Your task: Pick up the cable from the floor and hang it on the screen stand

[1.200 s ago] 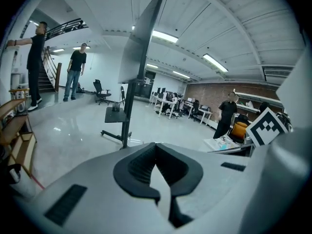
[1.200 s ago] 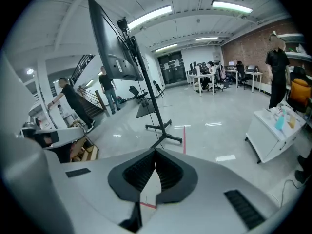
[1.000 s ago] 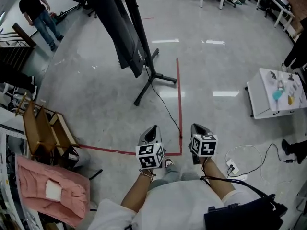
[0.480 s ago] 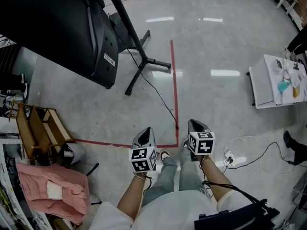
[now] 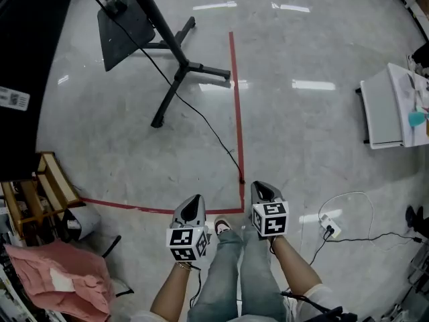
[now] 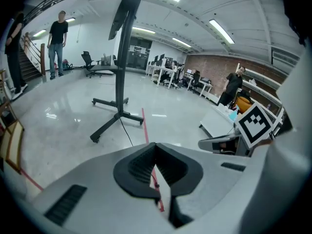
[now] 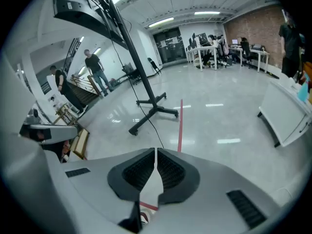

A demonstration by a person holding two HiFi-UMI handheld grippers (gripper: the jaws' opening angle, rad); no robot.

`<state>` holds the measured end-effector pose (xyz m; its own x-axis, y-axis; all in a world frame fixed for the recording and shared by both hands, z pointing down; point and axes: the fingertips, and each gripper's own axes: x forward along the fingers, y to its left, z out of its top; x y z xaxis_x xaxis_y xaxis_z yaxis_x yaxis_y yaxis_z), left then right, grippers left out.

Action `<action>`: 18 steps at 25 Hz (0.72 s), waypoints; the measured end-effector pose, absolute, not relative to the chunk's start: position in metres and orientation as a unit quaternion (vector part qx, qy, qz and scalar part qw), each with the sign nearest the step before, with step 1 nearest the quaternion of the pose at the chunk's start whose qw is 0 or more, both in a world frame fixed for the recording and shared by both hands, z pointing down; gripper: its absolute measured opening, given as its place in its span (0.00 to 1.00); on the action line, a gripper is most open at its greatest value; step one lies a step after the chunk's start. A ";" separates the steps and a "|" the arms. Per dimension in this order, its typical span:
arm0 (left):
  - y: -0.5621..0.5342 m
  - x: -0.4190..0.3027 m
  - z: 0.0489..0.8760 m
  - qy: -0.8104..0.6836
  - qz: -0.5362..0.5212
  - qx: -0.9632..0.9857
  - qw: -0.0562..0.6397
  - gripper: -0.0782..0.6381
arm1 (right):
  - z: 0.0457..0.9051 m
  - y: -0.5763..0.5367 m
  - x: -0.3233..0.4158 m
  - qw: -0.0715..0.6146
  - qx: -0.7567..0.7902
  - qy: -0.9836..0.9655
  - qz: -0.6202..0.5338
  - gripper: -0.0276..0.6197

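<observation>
L tool [image 5: 193, 201] & R tool [image 5: 263, 188]: jaws together on both, nothing between them, low over the floor [image 5: 322, 146] by the person's feet. Thin black cable [image 5: 209, 127] lies on the floor, running from the screen stand [image 5: 175, 72] at far left to a loose end at the red tape [image 5: 234, 92] corner, just beyond R tool. Prob. light, limp, slick on the polished floor. Best pinch near the free end, jaws across it.

A black cable [image 5: 213, 134], red tape [image 5: 236, 113], grey floor [image 5: 301, 146] and pink cloth [image 5: 53, 280].
</observation>
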<state>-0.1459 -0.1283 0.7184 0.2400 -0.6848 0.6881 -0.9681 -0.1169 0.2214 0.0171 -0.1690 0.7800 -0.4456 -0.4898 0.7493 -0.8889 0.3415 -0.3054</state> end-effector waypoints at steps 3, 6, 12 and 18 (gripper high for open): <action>-0.126 -0.147 0.770 -0.577 0.218 0.714 0.330 0.11 | 0.854 -0.159 0.020 0.294 0.441 -0.760 0.377 0.08; -0.119 -0.144 0.817 -0.561 0.233 0.725 0.325 0.11 | 0.921 -0.140 0.023 0.312 0.438 -0.745 0.394 0.08; -0.135 -0.133 0.937 -0.504 0.268 0.766 0.297 0.11 | 1.039 -0.128 0.016 0.341 0.400 -0.756 0.389 0.16; -0.147 -0.135 1.057 -0.473 0.283 0.782 0.290 0.11 | 1.160 -0.130 -0.002 0.372 0.350 -0.775 0.373 0.21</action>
